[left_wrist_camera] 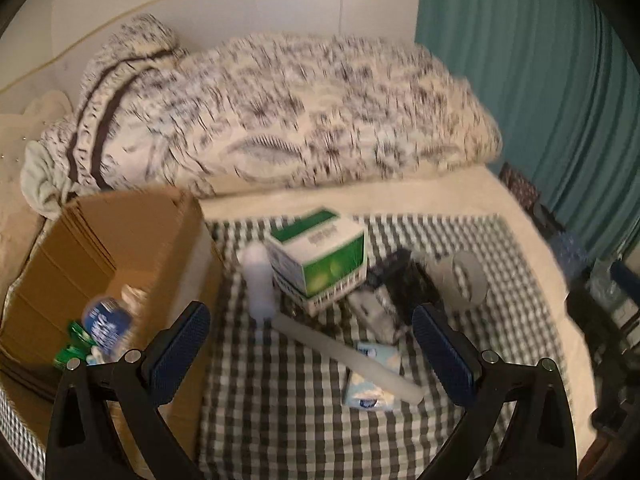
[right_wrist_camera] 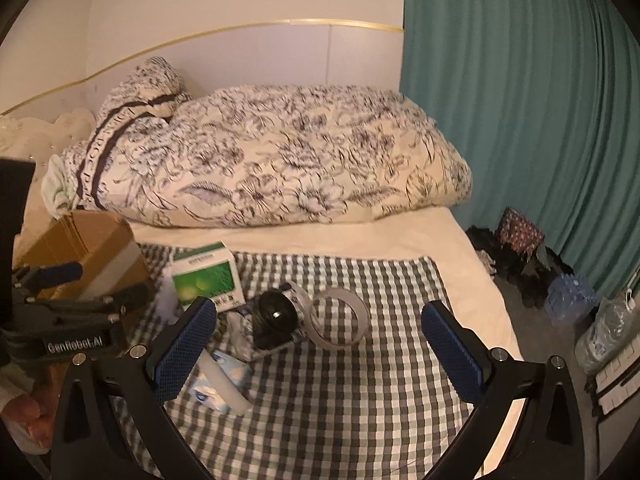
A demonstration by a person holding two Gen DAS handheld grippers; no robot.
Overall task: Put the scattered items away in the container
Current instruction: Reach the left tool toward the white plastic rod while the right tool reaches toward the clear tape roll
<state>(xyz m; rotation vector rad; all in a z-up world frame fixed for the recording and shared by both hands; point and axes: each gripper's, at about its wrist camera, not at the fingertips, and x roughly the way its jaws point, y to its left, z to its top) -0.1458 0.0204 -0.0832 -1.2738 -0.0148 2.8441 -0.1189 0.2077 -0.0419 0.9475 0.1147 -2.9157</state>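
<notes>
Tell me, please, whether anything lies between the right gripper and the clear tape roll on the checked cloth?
Nothing visible does. The right gripper is open above bare green-and-white checked cloth, and the clear tape roll lies just ahead of it. A black round item sits beside the roll, not in front.

left view is motion-blurred; cardboard box [left_wrist_camera: 120, 256] contents smear together; right tool [right_wrist_camera: 316, 344] hides part of tissue pack [right_wrist_camera: 224, 380]

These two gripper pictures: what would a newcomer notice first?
Probably the big flower-print duvet heaped at the back of the bed, beside the teal curtain. In front lies a checked cloth scattered with a green-and-white box, a tape roll and a white tube. At the left, a cardboard box already holds a few items.
</notes>
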